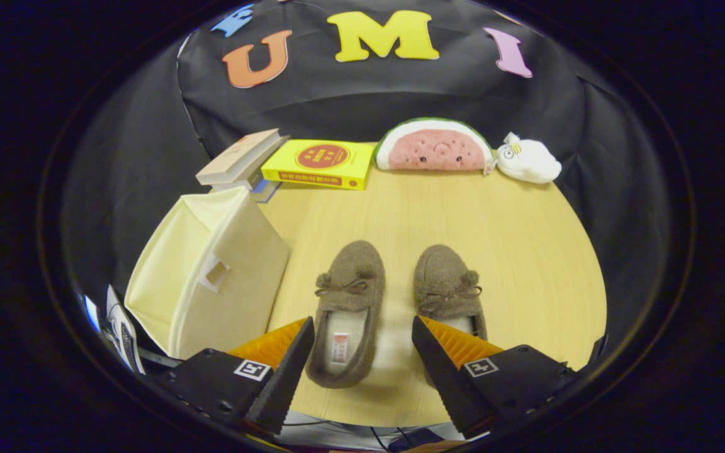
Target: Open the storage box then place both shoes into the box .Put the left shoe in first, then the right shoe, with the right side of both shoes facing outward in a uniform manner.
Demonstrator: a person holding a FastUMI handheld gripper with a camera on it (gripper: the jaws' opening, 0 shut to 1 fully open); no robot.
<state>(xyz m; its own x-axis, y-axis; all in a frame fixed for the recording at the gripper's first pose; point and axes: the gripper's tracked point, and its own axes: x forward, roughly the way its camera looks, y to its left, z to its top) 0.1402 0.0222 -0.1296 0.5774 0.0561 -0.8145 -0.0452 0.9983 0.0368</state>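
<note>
1. The hand-held gripper (362,352) hangs over the near edge of the desk (513,251) with its fingers spread wide and nothing between them but the gap; neither finger touches a shoe.

2. Two brown slippers lie side by side on the near half of the desk, toes pointing to the far edge, heels toward the gripper. Their long axes run nearly in line with the fingers.

3. The left shoe (347,311) sits just inside the left finger, its heel opening between the two fingers. The right shoe (447,292) lies partly behind the right finger.

4. The box (208,274), cream fabric, stands at the left edge of the desk, just beside the left shoe and ahead-left of the left finger. It looks tipped or leaning, with a small handle cut-out on the face toward the shoes. I cannot tell whether its lid is open.

5. As I judge it, the box comes first, so the coming move turns on swinging left and slightly forward, past the left shoe.

6. At the far edge lie books (318,162), a watermelon plush (435,146) and a white plush (528,160), well apart from the work.
</note>
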